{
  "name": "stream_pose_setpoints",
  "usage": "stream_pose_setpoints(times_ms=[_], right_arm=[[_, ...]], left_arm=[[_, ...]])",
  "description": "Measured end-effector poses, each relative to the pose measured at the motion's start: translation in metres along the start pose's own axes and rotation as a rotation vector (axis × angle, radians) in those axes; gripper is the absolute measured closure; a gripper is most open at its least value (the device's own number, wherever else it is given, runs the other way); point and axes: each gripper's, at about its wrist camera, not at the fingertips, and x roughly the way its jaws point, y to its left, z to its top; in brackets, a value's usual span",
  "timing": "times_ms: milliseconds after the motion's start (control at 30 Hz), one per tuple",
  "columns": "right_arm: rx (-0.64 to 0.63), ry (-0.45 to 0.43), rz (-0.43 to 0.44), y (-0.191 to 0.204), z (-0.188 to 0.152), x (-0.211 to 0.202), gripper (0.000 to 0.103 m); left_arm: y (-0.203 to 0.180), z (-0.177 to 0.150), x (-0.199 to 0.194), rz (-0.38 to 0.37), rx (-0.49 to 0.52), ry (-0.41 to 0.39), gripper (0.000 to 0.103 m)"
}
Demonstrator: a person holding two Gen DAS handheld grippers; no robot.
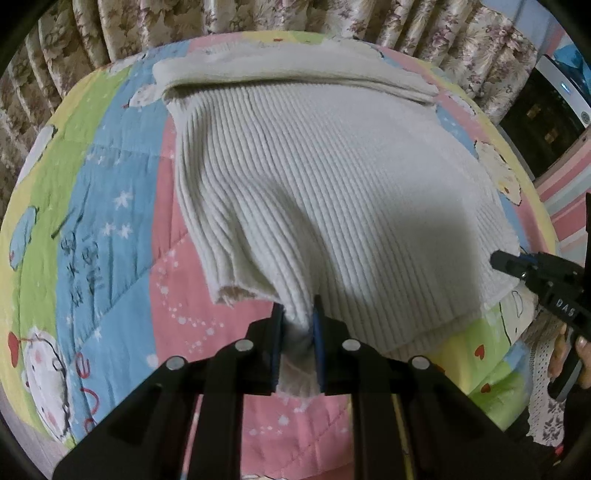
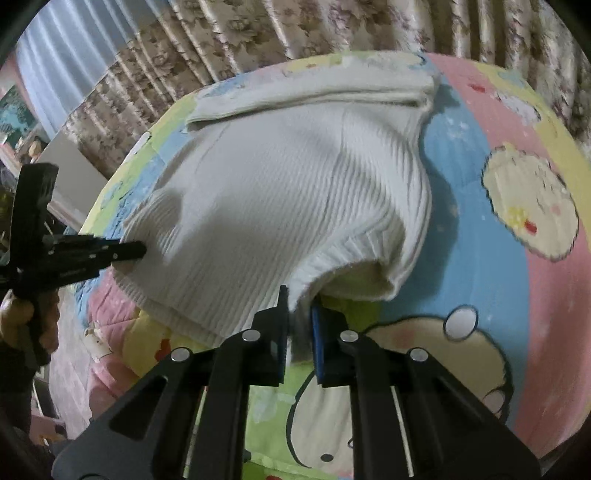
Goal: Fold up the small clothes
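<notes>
Gripping the near hem at two corners, both tools are engaged: the left hand-held gripper [image 1: 298, 321] is clamped on a bunched pinch of the ribbed cream sweater [image 1: 325, 177], and the right hand-held gripper [image 2: 299, 306] is likewise closed on the hem at the opposite near corner, cloth visible between the blue pads in each wrist view. The garment lies on a patchwork cartoon quilt [image 1: 110, 206] covering a bed, its near edge raised off the quilt and sagging between the two grips, its body sloping down to where the far part rests flat. At the far end a sleeve or collar portion [image 1: 280, 70] is already folded across the top. Floral curtains [image 1: 258, 18] hang behind the bed. Judgement: the step in hand appears to be carrying the hem forward over the body. To do it well, both grips should travel level and together, with the hem kept lightly taut so the sag closes, and the edge should be laid square to the far fold before either grip is let go. Uneven travel would likely skew the fold.
</notes>
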Motion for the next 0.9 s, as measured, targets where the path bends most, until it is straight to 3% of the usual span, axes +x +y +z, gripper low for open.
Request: stream_pose_setpoints(times_ms=[367, 533, 667, 900], right_arm=[[-0.071, -0.125, -0.007, -0.010, 0.080, 0.010, 0.092], [-0.045, -0.187, -0.025, -0.035, 0.140, 0.025, 0.092], [-0.054, -0.210, -0.030, -0.052, 0.187, 0.040, 0.092], [-0.096, -0.194, -0.067, -0.071, 0.251, 0.084, 0.092]], left_arm=[[0.016, 0.054, -0.013, 0.044, 0.042, -0.139, 0.088], [0.032, 0.102, -0.008, 0.083, 0.026, -0.220, 0.089], [0.055, 0.144, 0.001, 0.072, -0.029, -0.244, 0.089], [0.075, 0.228, 0.029, 0.110, -0.038, -0.271, 0.089]])
